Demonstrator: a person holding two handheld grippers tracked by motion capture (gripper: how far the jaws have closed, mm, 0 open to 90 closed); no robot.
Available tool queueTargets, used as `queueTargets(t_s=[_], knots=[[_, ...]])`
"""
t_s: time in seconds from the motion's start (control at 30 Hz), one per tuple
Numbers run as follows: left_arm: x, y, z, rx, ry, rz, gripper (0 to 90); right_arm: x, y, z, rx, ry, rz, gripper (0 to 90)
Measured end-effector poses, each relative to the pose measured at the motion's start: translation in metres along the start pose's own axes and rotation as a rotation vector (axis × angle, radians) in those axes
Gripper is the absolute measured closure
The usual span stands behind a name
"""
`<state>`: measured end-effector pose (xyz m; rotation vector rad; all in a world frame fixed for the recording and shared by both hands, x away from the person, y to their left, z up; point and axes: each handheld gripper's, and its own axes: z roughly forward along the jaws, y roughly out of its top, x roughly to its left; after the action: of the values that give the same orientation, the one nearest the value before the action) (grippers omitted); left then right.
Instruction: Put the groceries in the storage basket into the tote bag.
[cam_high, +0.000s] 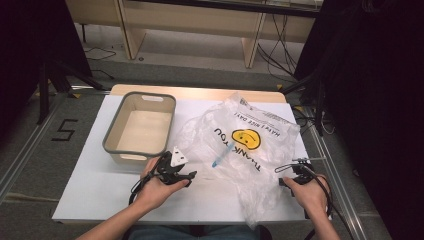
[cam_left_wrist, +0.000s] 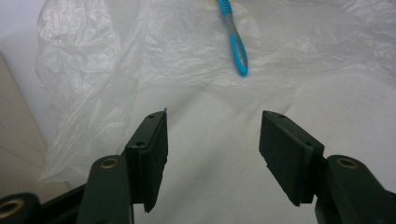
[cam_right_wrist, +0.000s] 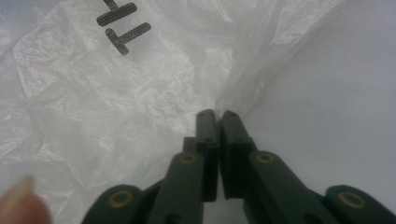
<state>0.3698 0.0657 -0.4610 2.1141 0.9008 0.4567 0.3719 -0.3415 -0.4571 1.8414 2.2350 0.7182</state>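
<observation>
A crumpled clear plastic bag with a yellow smiley and "THANK YOU" print lies on the white table top. A blue and grey toothbrush rests in the bag's left part; I cannot tell whether it is inside or on top. My left gripper hovers just left of the bag, open, with nothing between its jaws. In the left gripper view its jaws point at the bag and the toothbrush. My right gripper is shut at the bag's right edge, where the film gathers into its tips.
A grey-rimmed empty bin stands at the table's back left, just beyond my left hand. Cables trail from both grippers toward the table's front edge. Wooden furniture legs and dark stands surround the table on the floor beyond.
</observation>
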Motion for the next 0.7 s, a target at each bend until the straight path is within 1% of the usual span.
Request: queueTargets(t_s=[0.07,0.1,0.13,0.2,0.23,0.27,0.3,0.33,0.37,0.4,0.43,0.47,0.5,0.57,0.6,0.63,0.67,0.7], knots=[[0.001,0.001,-0.001,-0.009,0.005,-0.003,42.0,-0.002,0.003,0.0,-0.004,-0.014,-0.029,90.0],[0.001,0.001,-0.002,-0.009,0.008,0.001,42.0,-0.002,0.003,0.0,-0.004,-0.014,-0.029,90.0],[0.001,0.004,-0.004,-0.023,0.01,0.0,42.5,-0.004,0.006,0.0,-0.005,-0.03,-0.04,90.0],[0.002,0.006,-0.006,-0.027,0.009,0.002,43.8,-0.005,0.007,0.0,-0.011,-0.037,-0.045,90.0],[0.001,0.008,-0.007,-0.039,0.012,-0.004,44.7,-0.008,0.01,0.0,-0.016,-0.05,-0.055,90.0],[0.0,0.011,-0.009,-0.052,0.016,0.0,45.0,-0.013,0.015,0.001,-0.027,-0.083,-0.07,90.0],[0.0,0.013,-0.011,-0.054,0.017,0.007,45.0,-0.013,0.015,0.001,-0.027,-0.083,-0.07,90.0],[0.0,0.018,-0.013,-0.073,0.029,0.009,44.8,-0.017,0.02,0.002,-0.049,-0.111,-0.084,90.0],[0.0,0.018,-0.013,-0.073,0.029,0.009,44.6,-0.017,0.02,0.002,-0.049,-0.111,-0.084,90.0],[0.002,0.022,-0.013,-0.067,0.049,0.023,44.1,-0.022,0.025,0.003,-0.071,-0.142,-0.099,90.0],[0.002,0.022,-0.013,-0.067,0.049,0.023,43.6,-0.022,0.025,0.003,-0.071,-0.142,-0.099,90.0],[0.003,0.022,-0.012,-0.059,0.055,0.022,42.4,-0.026,0.03,0.004,-0.093,-0.165,-0.123,90.0],[0.003,0.022,-0.011,-0.052,0.056,0.019,42.4,-0.026,0.03,0.004,-0.093,-0.165,-0.123,90.0],[0.005,0.02,-0.007,-0.015,0.063,0.024,39.8,-0.029,0.034,0.005,-0.112,-0.183,-0.143,90.0],[0.006,0.018,-0.005,0.016,0.06,0.028,37.9,-0.031,0.038,0.006,-0.133,-0.201,-0.162,90.0],[0.006,0.015,-0.003,0.034,0.058,0.023,37.9,-0.031,0.038,0.006,-0.133,-0.201,-0.162,90.0],[0.006,0.013,0.0,0.048,0.059,0.022,36.1,-0.032,0.043,0.007,-0.155,-0.222,-0.179,90.0],[0.006,0.011,0.003,0.072,0.053,0.021,36.1,-0.032,0.043,0.007,-0.155,-0.222,-0.179,90.0]])
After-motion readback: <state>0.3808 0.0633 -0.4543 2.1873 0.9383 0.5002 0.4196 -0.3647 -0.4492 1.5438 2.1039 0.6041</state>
